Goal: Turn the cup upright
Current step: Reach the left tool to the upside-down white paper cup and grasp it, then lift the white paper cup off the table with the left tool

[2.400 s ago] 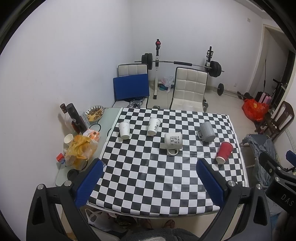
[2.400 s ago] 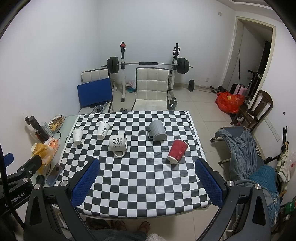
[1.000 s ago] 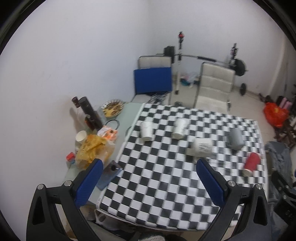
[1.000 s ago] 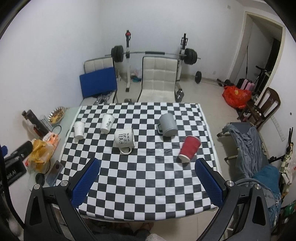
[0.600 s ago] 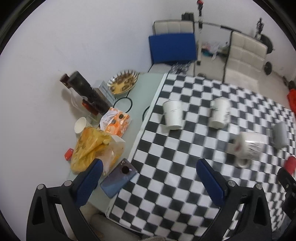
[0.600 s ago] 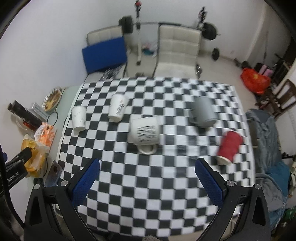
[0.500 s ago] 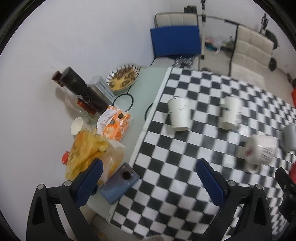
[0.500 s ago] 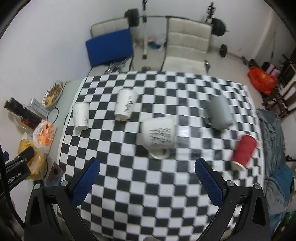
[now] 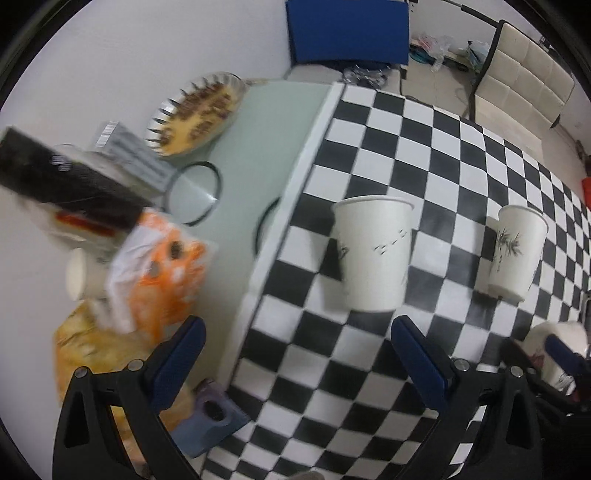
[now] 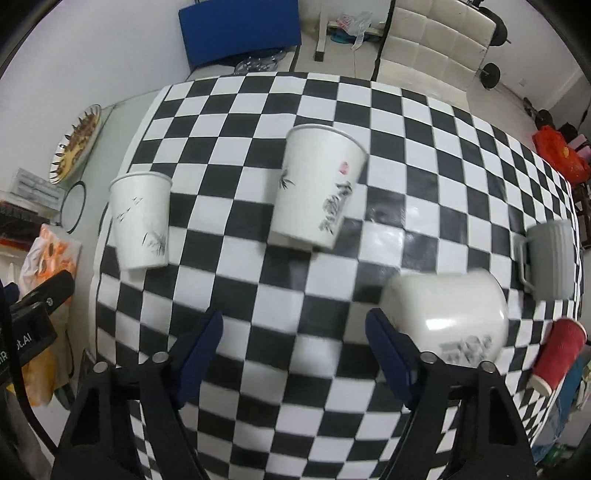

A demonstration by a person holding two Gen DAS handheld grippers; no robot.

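Two white paper cups stand upside down on the checkered tablecloth (image 10: 258,369). The left paper cup (image 9: 373,254) (image 10: 142,221) is just ahead of my open, empty left gripper (image 9: 295,354). The second paper cup (image 10: 317,190) (image 9: 515,249) is ahead of my open, empty right gripper (image 10: 293,343). A white mug (image 10: 448,321) lies on its side beside the right finger. A grey mug (image 10: 550,258) and a red cup (image 10: 557,354) are at the far right, also upside down.
A side table (image 9: 266,122) on the left holds a foil dish of food (image 9: 197,112), a black box (image 9: 66,181), an orange packet (image 9: 159,266), a yellow bag (image 9: 96,354) and a phone (image 9: 214,417). Chairs (image 10: 432,33) stand behind the table.
Both grippers have dropped lower and moved forward toward the table. The cups now look much larger and nearer; the left view has swung toward the table's left edge.
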